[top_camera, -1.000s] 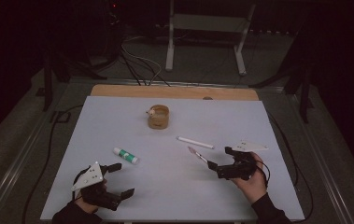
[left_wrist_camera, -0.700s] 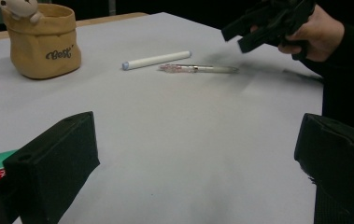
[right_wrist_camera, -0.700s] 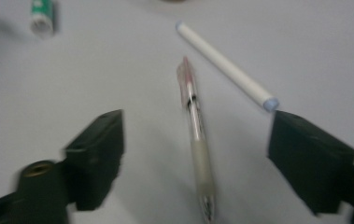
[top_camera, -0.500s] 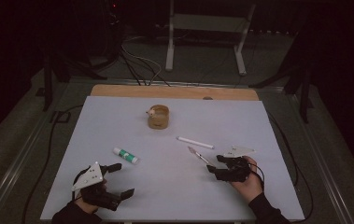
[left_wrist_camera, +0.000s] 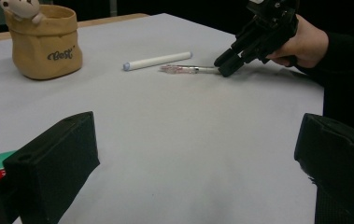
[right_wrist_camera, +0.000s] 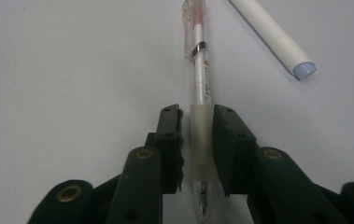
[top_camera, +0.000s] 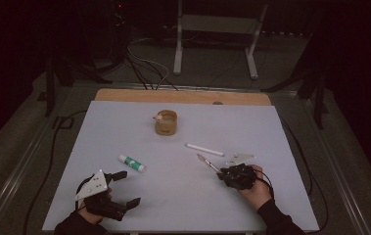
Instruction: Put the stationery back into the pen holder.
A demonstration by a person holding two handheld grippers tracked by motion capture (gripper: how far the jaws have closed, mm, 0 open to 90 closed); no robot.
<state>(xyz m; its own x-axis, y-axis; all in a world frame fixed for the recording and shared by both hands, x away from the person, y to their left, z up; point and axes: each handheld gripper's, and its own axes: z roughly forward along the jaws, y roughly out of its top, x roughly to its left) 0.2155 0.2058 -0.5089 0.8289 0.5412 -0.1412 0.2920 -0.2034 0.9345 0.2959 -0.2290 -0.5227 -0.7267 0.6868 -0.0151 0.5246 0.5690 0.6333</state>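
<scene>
A clear pen [right_wrist_camera: 201, 70] with a pink cap lies on the grey table, and its rubber grip sits between the jaws of my right gripper [right_wrist_camera: 198, 112]. These jaws have just been closing. The right pad touches the grip, while a thin gap remains at the left pad. From above, the pen [top_camera: 207, 163] points away from the right gripper [top_camera: 220, 172] toward the far left. My left gripper [top_camera: 128, 188] rests open at the near left with nothing between its fingers. It also looks across at the pen [left_wrist_camera: 184, 69] and the right gripper [left_wrist_camera: 224, 67].
A white marker [top_camera: 205, 150] lies just beyond the pen. A green-and-white glue stick [top_camera: 132, 163] lies near the left gripper. A tan fabric pouch [top_camera: 166, 122] with a small plush figure at its rim stands mid-table. The table's wooden far edge [top_camera: 183, 95] runs behind it.
The right gripper came down onto the table and its jaws narrowed around the pen's grip. The left gripper stayed where it was.
</scene>
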